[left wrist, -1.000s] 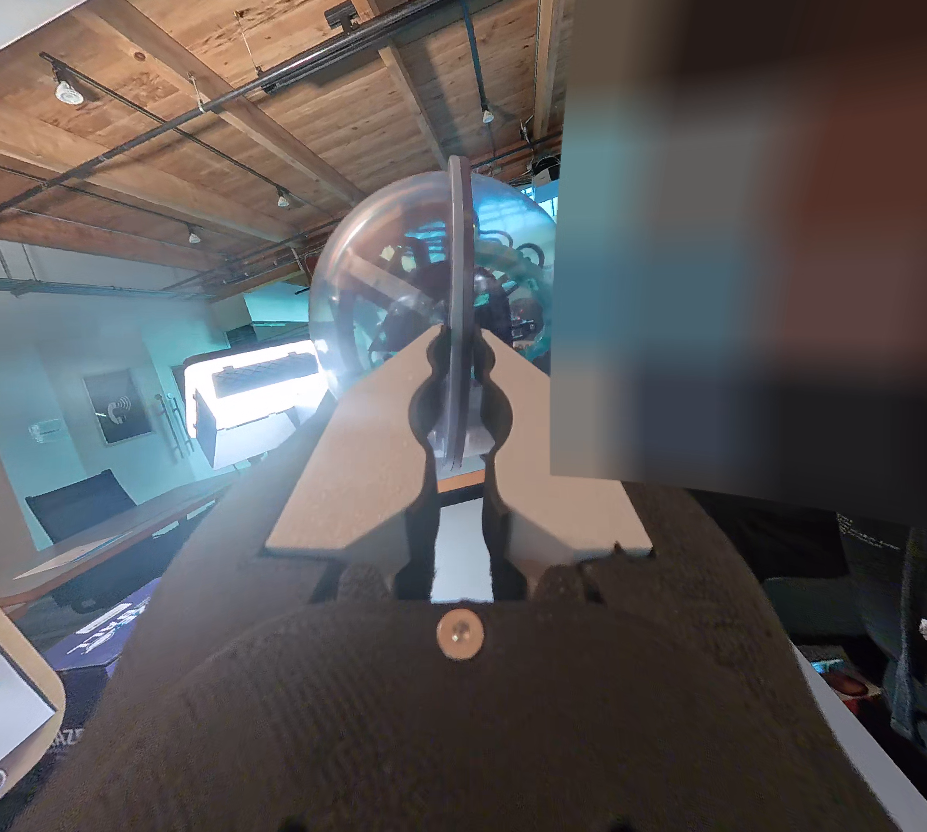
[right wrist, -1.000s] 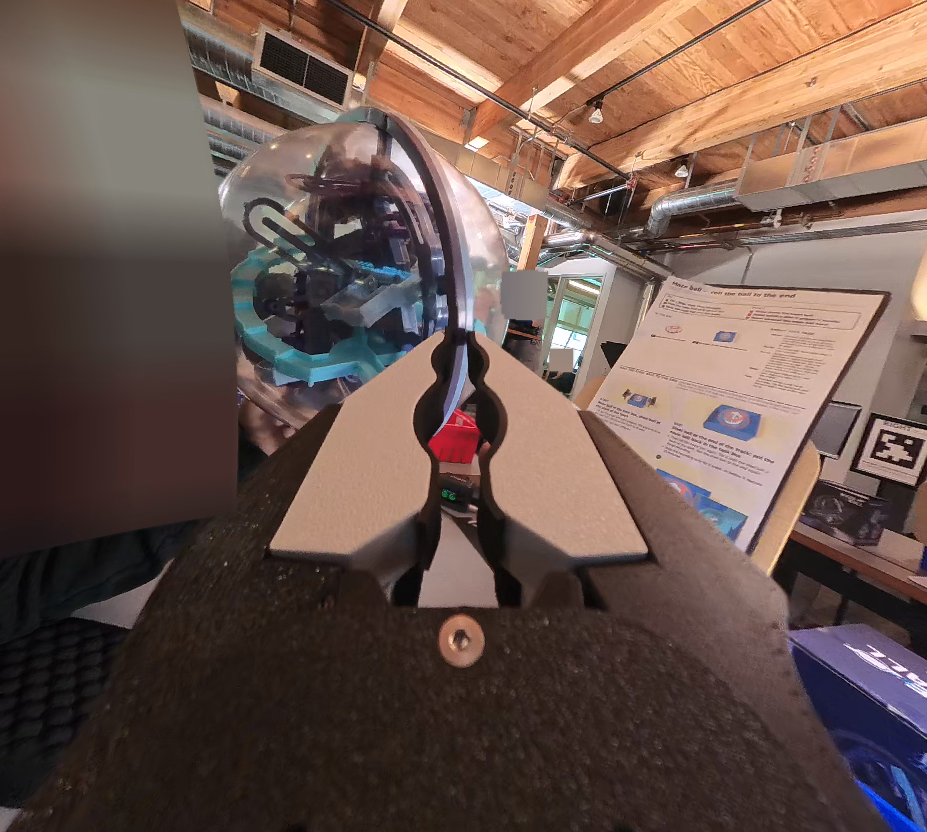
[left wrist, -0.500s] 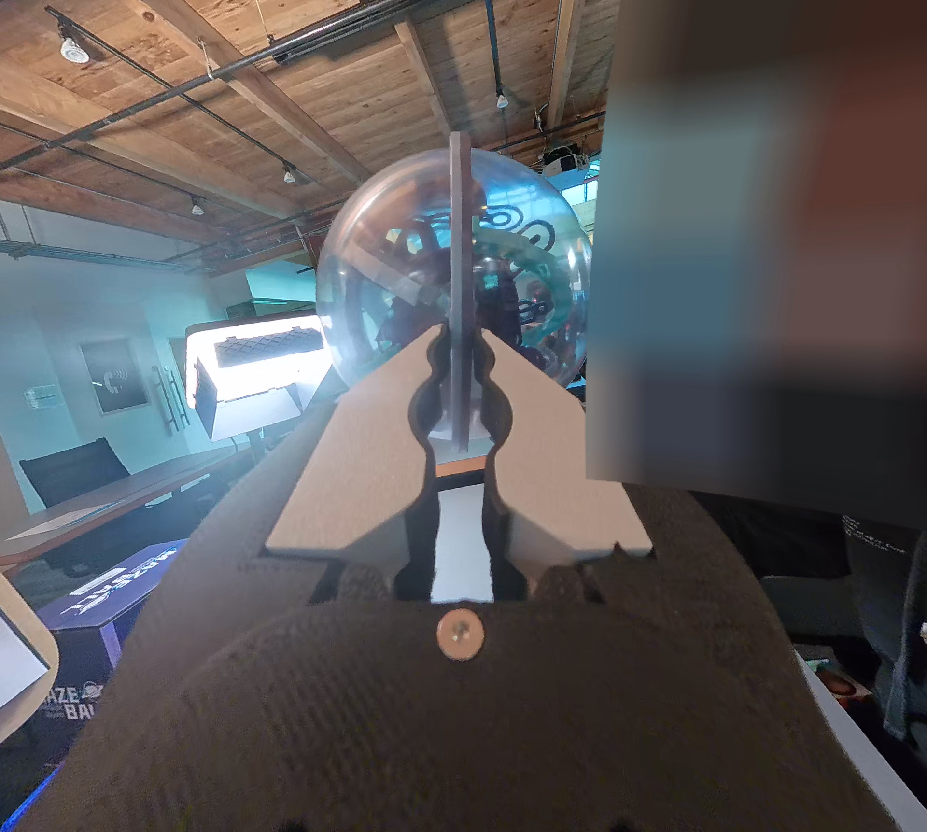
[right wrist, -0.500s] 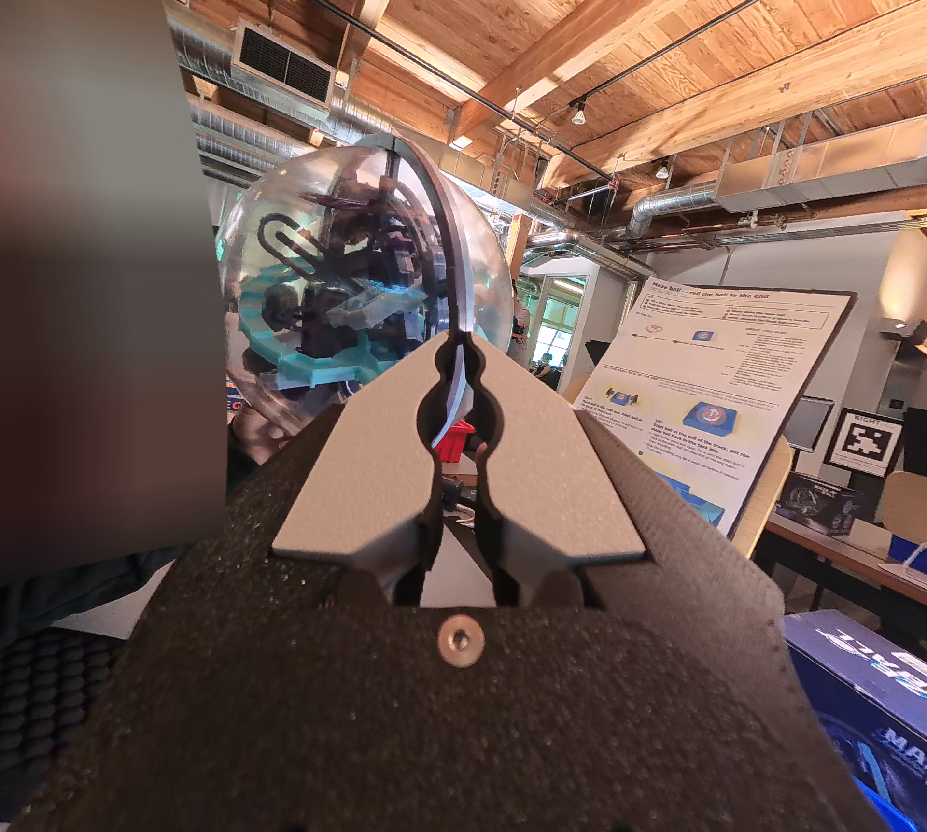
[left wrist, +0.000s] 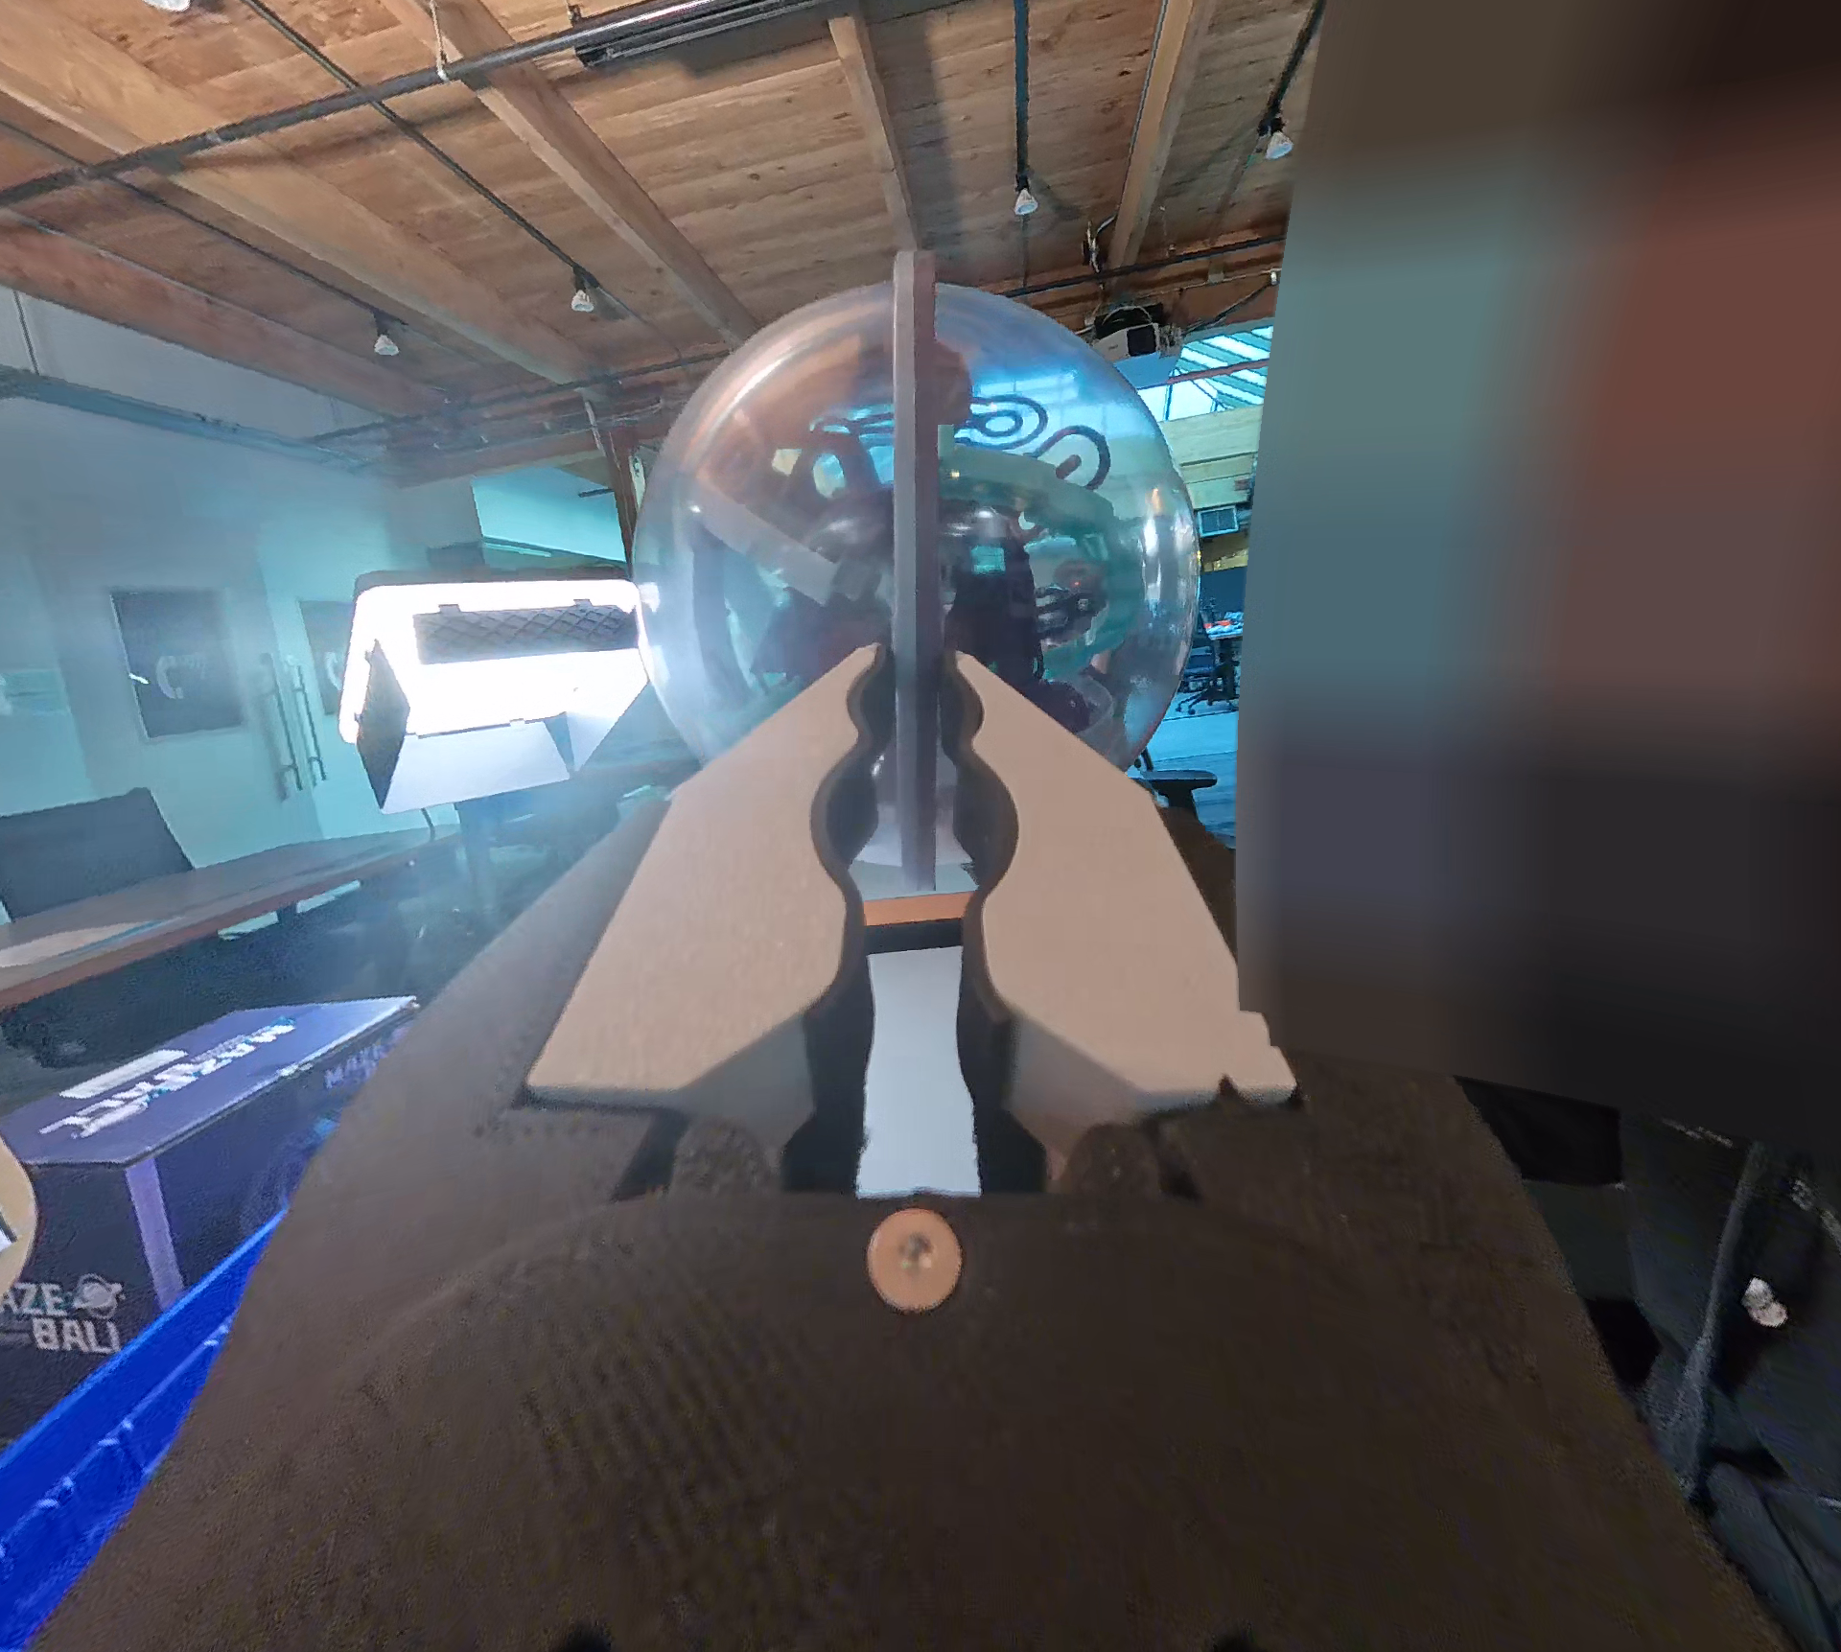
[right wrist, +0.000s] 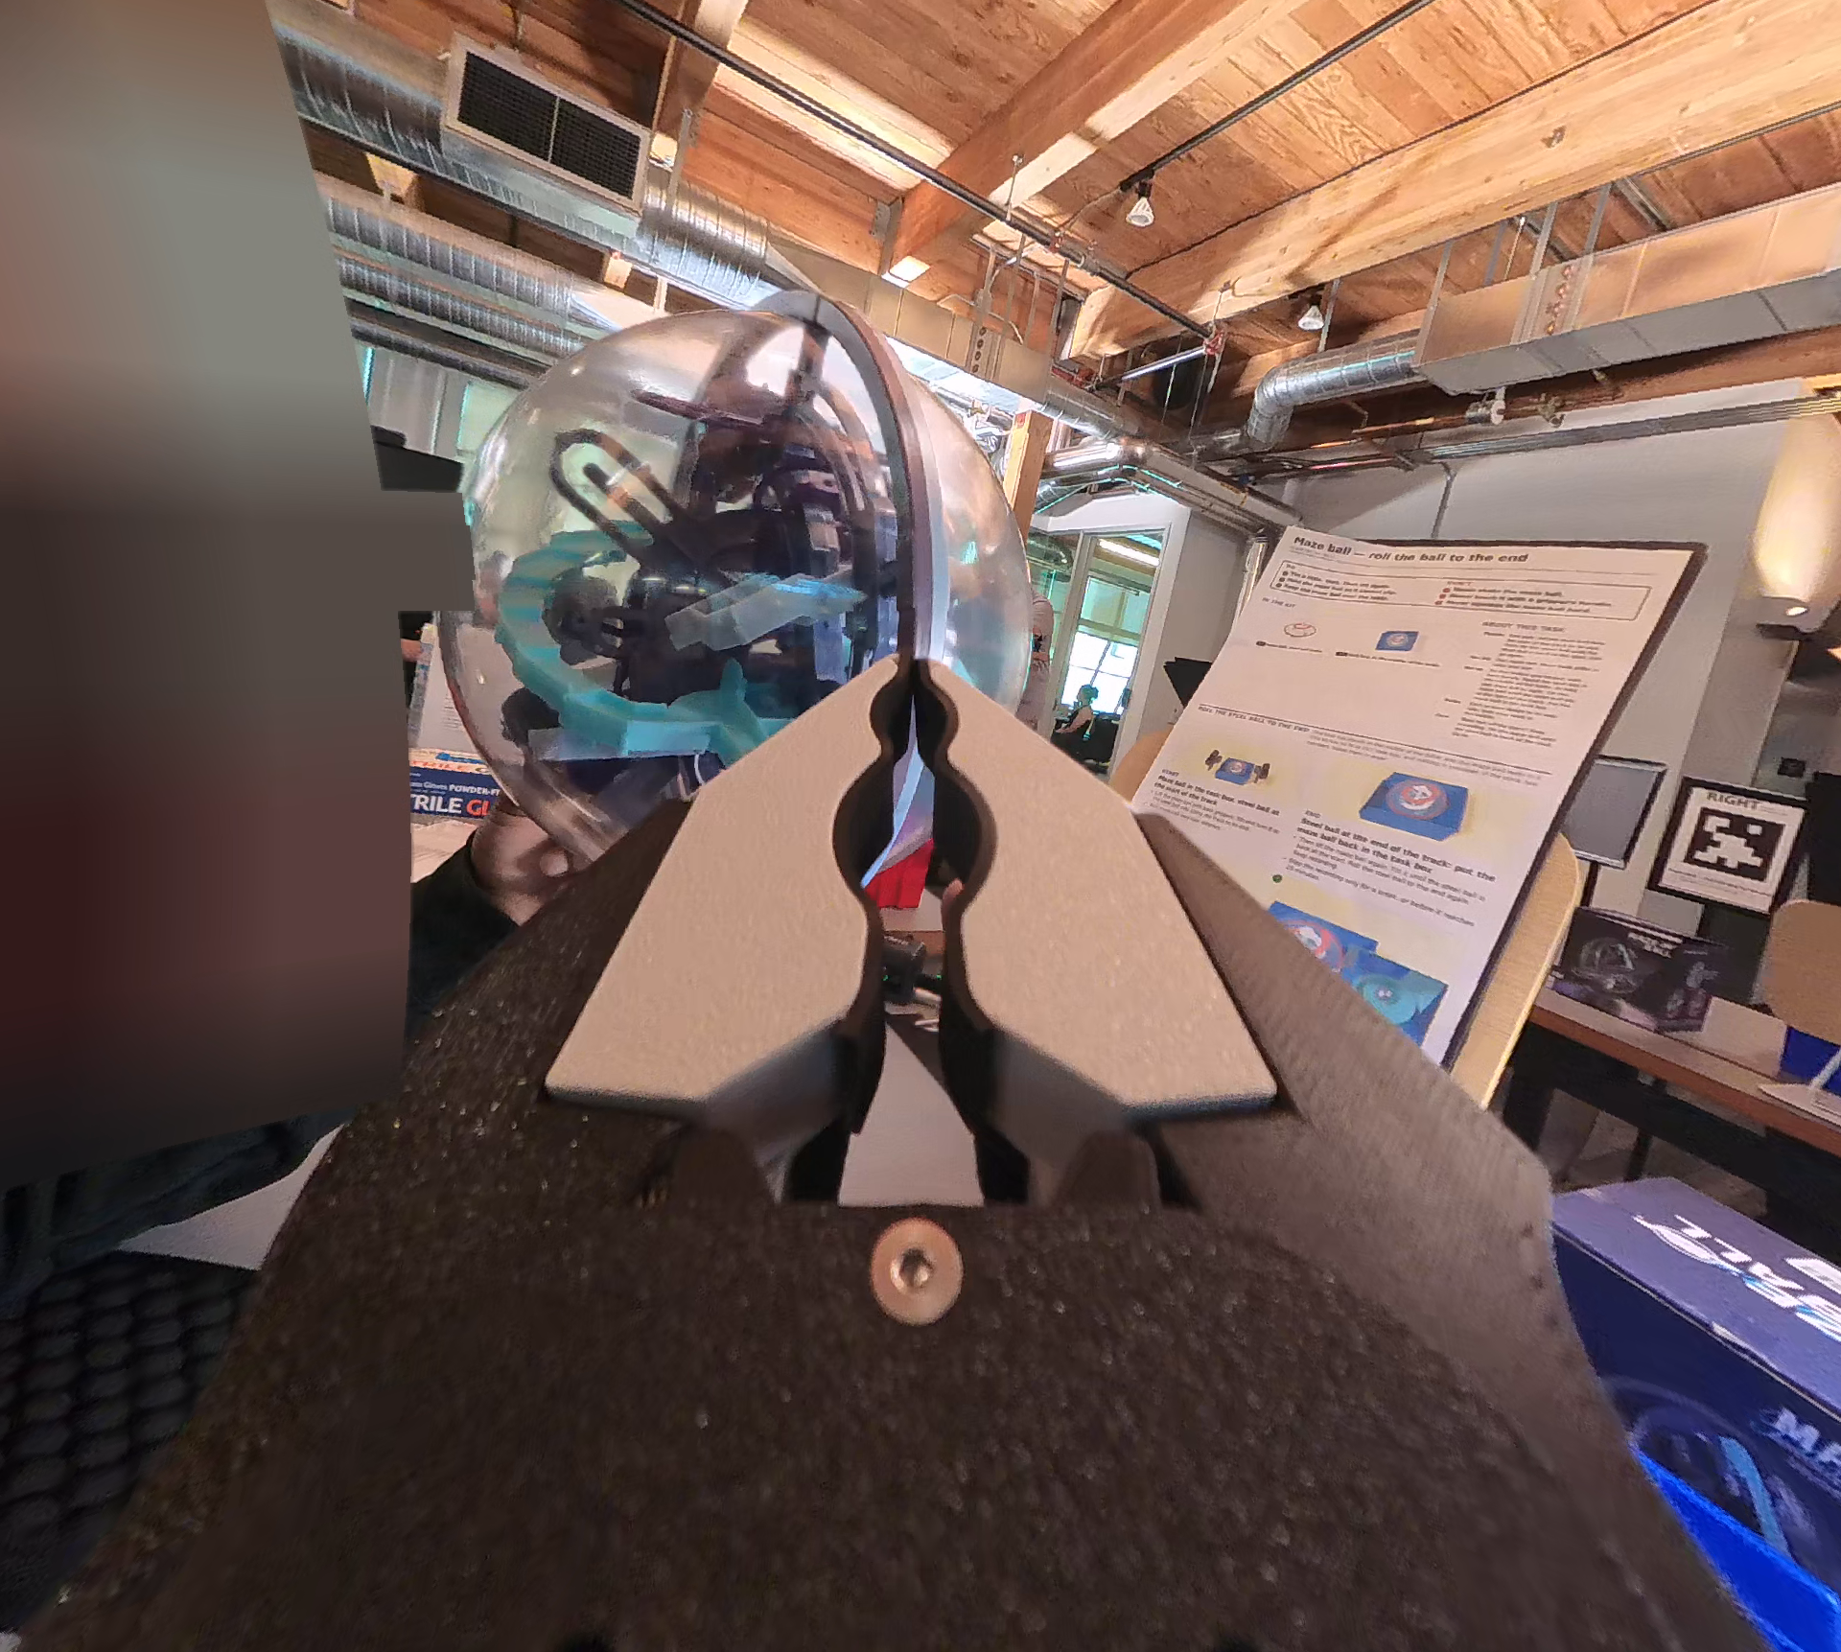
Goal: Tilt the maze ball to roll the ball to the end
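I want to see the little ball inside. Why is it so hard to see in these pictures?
Left wrist view: a bright studio light washes a bluish haze across the maze ball. Right wrist view: the clear shell carries reflections, and dark tracks crowd inside. Neither view shows the little ball clearly.

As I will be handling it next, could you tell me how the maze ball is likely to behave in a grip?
The maze ball has a smooth, clear, round shell, so it would probably slip and roll if set loose. Its thin flat rim looks stiff; both the left gripper and right gripper pinch it there. Mostly hollow, it is likely light.
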### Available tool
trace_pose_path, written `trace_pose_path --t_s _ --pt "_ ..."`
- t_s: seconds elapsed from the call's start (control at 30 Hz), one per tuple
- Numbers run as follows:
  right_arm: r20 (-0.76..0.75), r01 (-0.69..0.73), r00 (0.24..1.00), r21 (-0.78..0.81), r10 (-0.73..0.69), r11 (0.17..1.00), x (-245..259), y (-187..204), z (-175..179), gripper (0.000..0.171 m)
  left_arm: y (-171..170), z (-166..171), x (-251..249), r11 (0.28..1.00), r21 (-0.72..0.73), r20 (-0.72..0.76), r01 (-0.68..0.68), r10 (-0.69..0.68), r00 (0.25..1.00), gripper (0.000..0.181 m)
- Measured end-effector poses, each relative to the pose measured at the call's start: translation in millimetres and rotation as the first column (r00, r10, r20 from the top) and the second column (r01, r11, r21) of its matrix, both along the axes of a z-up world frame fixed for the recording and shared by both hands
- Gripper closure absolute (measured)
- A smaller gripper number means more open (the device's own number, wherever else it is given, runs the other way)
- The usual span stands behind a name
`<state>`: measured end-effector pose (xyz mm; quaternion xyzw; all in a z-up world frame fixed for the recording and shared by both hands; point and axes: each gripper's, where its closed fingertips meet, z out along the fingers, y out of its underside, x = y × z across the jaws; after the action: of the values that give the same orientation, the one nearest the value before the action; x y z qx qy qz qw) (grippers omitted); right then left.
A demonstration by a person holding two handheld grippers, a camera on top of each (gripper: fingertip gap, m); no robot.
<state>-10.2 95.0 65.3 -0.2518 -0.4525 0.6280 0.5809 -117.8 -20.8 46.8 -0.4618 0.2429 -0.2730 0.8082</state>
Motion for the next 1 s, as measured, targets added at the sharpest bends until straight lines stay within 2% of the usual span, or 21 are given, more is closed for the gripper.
trace_pose_path --t_s 0.03,0.43,1.0 --pt "0.005 -0.003 1.000 -0.006 0.003 1.000 -1 1 -1 0.171 1 -1 -1 1.000 -0.013 0.017 0.011 -0.011 1.000 0.173" --pt "0.099 -0.062 0.992 -0.156 0.078 0.986 -17 12 -34 0.171 11 -46 -14 0.978 -0.166 0.212 0.125 -0.089 0.973 0.174" --pt "0.232 -0.035 0.960 -0.454 0.156 0.890 -2 10 -154 0.171 7 -132 0 0.906 -0.340 0.341 0.252 -0.131 0.931 0.174"
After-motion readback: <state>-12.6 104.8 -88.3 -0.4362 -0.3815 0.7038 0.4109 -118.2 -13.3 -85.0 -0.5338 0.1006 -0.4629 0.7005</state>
